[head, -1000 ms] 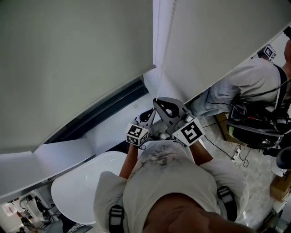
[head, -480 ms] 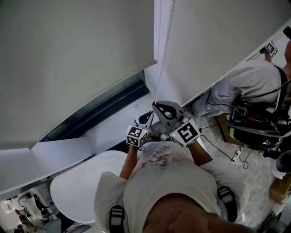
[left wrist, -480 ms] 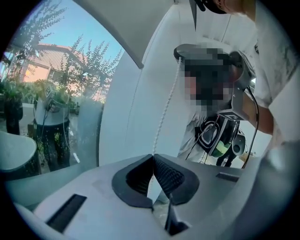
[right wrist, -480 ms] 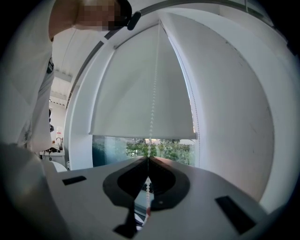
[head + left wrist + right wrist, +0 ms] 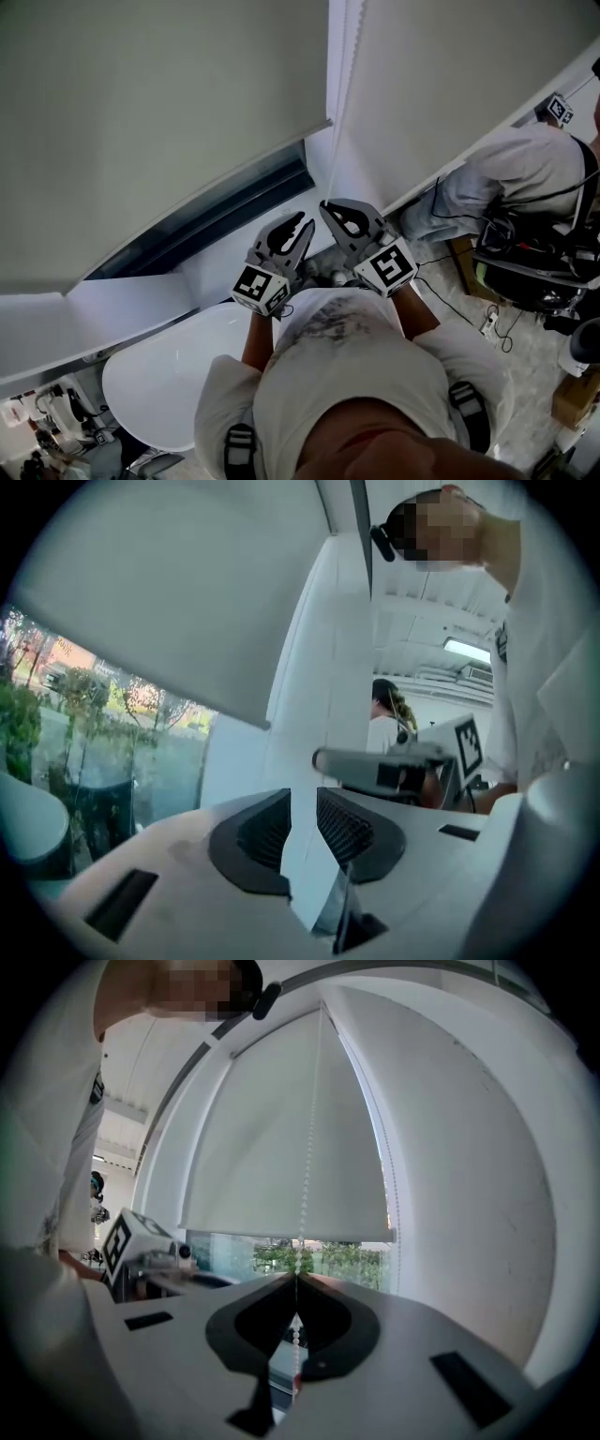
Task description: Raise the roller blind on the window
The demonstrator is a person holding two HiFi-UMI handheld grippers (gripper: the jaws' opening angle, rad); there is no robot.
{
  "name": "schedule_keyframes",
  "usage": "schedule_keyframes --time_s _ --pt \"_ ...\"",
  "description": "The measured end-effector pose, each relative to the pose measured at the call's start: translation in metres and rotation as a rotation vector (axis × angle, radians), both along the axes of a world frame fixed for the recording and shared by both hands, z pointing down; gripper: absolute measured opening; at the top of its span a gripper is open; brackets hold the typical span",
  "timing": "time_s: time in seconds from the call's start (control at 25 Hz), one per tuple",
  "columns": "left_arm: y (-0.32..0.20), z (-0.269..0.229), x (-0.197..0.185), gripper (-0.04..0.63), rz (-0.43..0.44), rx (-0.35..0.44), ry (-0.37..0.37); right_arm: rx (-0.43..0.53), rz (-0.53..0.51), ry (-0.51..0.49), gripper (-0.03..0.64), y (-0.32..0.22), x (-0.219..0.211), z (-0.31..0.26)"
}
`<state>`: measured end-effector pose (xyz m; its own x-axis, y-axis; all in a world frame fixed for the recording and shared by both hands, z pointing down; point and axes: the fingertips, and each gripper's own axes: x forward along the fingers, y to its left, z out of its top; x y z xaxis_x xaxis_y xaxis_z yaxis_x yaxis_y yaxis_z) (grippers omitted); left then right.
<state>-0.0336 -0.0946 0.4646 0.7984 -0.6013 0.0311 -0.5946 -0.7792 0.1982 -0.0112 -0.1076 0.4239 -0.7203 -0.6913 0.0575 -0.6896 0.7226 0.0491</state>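
The right gripper (image 5: 296,1281) is pinching the bead chain (image 5: 302,1194) between closed jaws, and the chain is running straight up along the roller blind (image 5: 281,1147). The left gripper (image 5: 302,822) is hanging just beside it, jaws slightly apart and gripping nothing. The blind is sitting partly raised, with its bottom edge (image 5: 202,192) leaving a strip of window glass (image 5: 211,225) showing.

The beads are likely to slip through the pads if the pull is going sideways rather than straight down. The left gripper could also be catching the other strand (image 5: 385,1185) (probably lowering the blind instead).

Room is tight. The wall strip (image 5: 349,173) is crowding the chain, the sill (image 5: 131,314) is lying below, and another person (image 5: 520,178) is close on the right.
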Motion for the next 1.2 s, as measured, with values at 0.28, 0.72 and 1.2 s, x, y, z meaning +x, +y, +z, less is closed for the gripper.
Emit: schedule_keyframes --time_s 0.28,0.72,1.2 --pt "-0.013 -0.107 0.009 0.095 0.044 0.139 0.044 0.002 -0.013 0.004 0.061 0.000 -0.004 0.003" --pt "-0.036 -0.183 0.035 0.097 0.088 0.287 0.037 0.004 -0.028 0.011 0.061 -0.005 -0.007 0.010" --pt "-0.019 -0.200 0.026 0.015 0.049 0.281 0.094 0.002 -0.024 0.007 0.061 -0.001 -0.017 0.009"
